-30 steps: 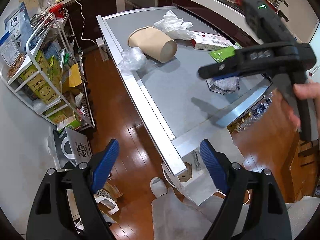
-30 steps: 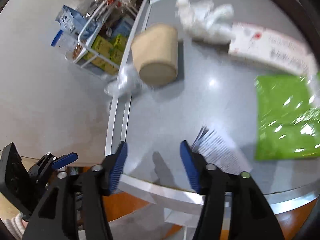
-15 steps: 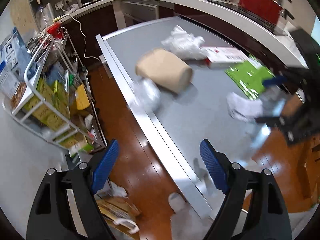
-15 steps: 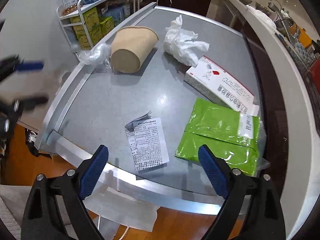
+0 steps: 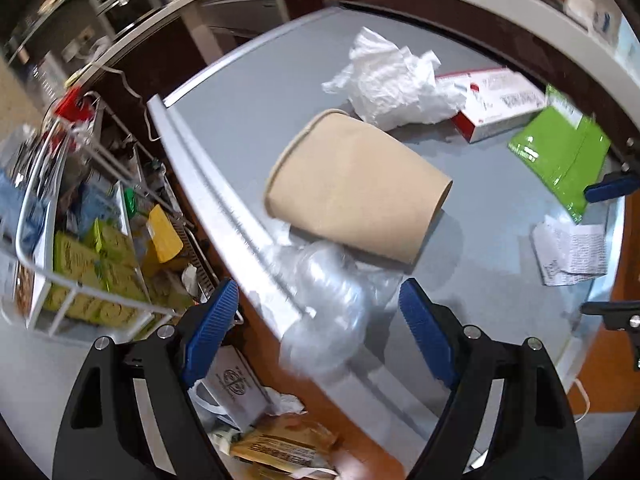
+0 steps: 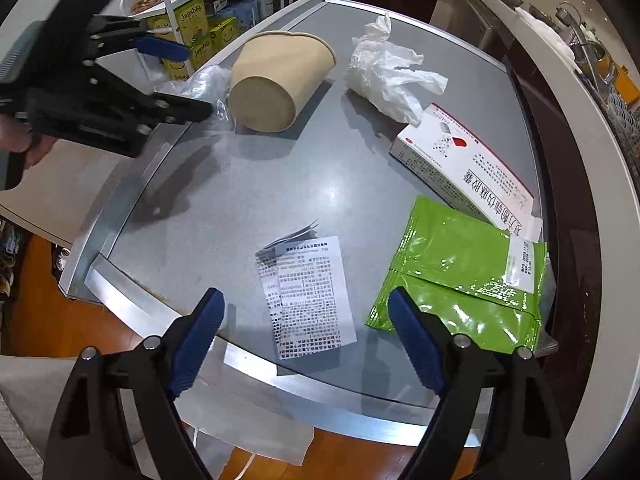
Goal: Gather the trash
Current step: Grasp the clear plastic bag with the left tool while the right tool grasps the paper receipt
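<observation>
The left gripper (image 5: pixel 320 316) hangs wide open over the plastic wrap (image 5: pixel 324 300); the right gripper (image 6: pixel 306 330), fingers just closing slightly yet wide, straddles the receipt (image 6: pixel 308 296), gripping nothing.

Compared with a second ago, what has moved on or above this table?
The left gripper swung in over the clear plastic wrap, open, empty. The right gripper, its jaws just closing slightly after widening, hangs empty over the receipt. All trash stayed put.

one paper cup (image 6: pixel 280 80), one crumpled tissue (image 6: pixel 388 76), one box (image 6: pixel 464 168), one green pouch (image 6: pixel 460 276), one receipt (image 6: pixel 308 296), one plastic wrap (image 5: pixel 328 300)
</observation>
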Tool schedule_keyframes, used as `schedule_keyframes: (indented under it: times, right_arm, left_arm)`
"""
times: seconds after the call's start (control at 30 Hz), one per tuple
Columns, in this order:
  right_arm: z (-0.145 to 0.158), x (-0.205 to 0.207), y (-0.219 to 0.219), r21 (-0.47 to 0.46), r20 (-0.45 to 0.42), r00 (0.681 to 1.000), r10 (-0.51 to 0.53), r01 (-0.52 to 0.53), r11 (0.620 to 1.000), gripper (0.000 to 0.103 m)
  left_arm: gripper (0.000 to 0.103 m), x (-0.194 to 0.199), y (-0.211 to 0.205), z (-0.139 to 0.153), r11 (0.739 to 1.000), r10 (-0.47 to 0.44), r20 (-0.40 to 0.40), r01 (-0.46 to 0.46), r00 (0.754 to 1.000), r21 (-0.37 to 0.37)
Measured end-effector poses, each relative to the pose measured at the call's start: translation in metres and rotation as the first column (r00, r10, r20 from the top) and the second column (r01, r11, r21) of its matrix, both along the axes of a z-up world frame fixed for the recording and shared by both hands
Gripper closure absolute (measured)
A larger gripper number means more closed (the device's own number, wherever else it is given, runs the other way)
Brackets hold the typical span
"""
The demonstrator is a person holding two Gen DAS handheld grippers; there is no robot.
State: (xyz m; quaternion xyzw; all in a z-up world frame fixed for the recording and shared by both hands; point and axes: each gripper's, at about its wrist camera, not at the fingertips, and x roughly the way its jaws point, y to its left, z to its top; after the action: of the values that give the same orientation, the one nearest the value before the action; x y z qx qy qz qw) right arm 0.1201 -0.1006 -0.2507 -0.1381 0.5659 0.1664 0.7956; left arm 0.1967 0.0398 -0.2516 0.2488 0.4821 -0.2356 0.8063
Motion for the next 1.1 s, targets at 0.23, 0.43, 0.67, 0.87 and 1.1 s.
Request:
schedule_keyframes:
  times: [0.23, 0.43, 0.67, 0.87, 1.1]
  right_arm:
    - [0.005, 0.004, -0.013, 0.103, -0.034, 0.999, -0.042, 0.045, 0.994, 0.021]
    - [0.004, 0.007, -0.019, 0.104, -0.033, 0.998, -0.044, 0.047, 0.993, 0.021]
    - [-0.002, 0.006, -0.012, 0.107, -0.035, 0.999, -0.028, 0.032, 0.994, 0.021]
    - [-0.01, 0.007, -0.007, 0.081, -0.052, 0.999, -0.009, 0.014, 0.997, 0.031]
    - [-0.017, -0.002, -0.005, 0.06, -0.065, 0.998, 0.013, -0.01, 0.998, 0.046]
  left_arm:
    - [0.019, -0.013, -0.013, -0.011, 0.985, -0.145, -0.151, 0.129, 0.978, -0.113]
    - [0.019, -0.034, -0.006, -0.01, 0.984, -0.143, -0.14, 0.125, 0.98, -0.129]
    - [0.019, -0.029, 0.007, -0.003, 0.976, -0.064, -0.17, 0.025, 0.983, -0.218]
    - [0.035, -0.029, -0.006, -0.011, 0.99, -0.049, -0.14, 0.029, 0.989, -0.139]
    - [0.045, -0.033, -0.011, -0.012, 0.987, -0.057, -0.151, 0.033, 0.987, -0.157]
